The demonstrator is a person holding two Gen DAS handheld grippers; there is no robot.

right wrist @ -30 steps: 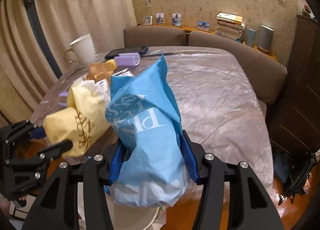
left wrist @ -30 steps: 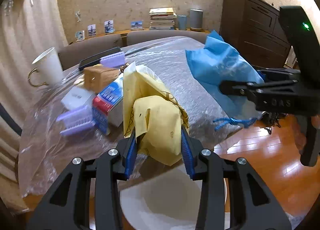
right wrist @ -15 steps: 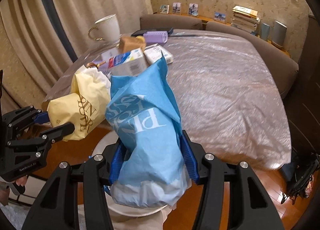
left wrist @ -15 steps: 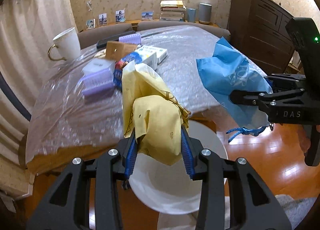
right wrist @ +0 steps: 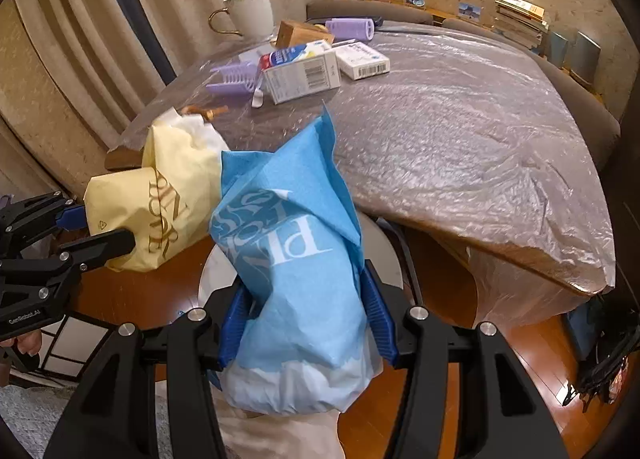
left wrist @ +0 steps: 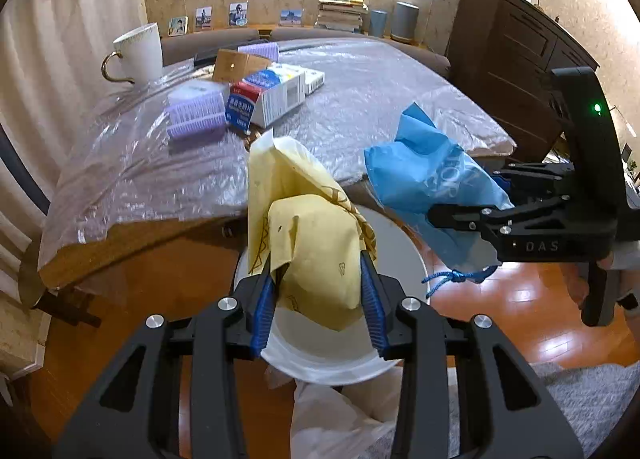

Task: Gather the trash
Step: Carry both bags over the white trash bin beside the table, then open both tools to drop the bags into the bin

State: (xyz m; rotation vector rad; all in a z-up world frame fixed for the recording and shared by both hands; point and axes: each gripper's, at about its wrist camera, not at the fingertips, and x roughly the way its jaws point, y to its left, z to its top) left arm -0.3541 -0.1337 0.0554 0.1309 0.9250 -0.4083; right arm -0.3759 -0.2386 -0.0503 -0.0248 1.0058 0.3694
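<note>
Left gripper (left wrist: 318,301): clamped on yellow bag (left wrist: 312,243), above white bin (left wrist: 324,363).
Right gripper (right wrist: 306,319): clamped on blue bag (right wrist: 296,271), at 3 o'clock of the yellow bag, over the bin rim.
Worktop (right wrist: 440,107): plastic-covered, boxes (right wrist: 308,73) at 12 o'clock.

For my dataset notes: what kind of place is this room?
Probably a home dining room: a plastic-covered table, a wooden cabinet, and framed photos beside stacked books.
</note>
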